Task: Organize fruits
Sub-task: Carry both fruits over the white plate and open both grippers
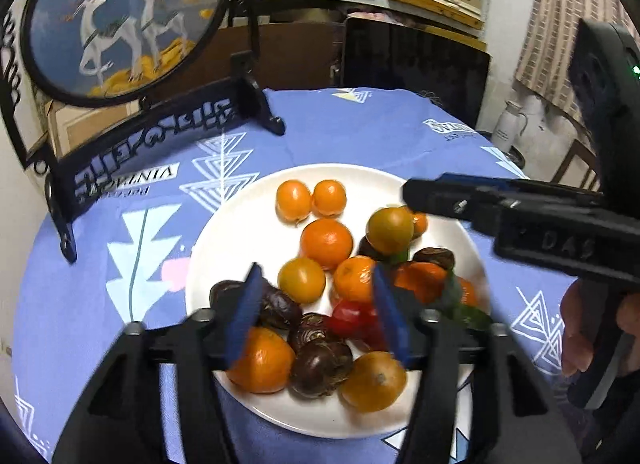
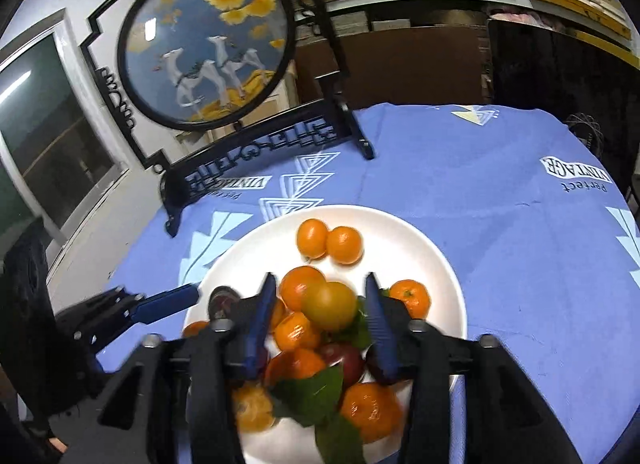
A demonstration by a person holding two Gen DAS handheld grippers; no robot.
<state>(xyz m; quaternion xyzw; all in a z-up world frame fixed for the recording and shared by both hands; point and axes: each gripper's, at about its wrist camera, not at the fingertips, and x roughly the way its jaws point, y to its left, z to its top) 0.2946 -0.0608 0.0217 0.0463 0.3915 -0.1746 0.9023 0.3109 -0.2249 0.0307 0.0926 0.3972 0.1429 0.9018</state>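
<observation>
Both your grippers hover over the round white plate [image 2: 448, 264] heaped with mixed fruit on the blue-clothed desk [image 2: 500, 204]. Your right gripper [image 2: 320, 304], fingers apart, straddles a yellow-green round fruit [image 2: 330, 304], probably to grip it; your left gripper [image 1: 316, 304] waits spread, empty, above the plate's near side.

On the blue printed tablecloth [image 2: 460, 192] I could read "Perfect VINTAGE" in dark letters, upside down from my right wrist camera, and part of the same wording showed again beside the black carved wooden stand [image 2: 256, 168]. In my left wrist view, the black plastic right gripper [image 1: 412, 192] carried raised letters "DAS" on its body.
</observation>
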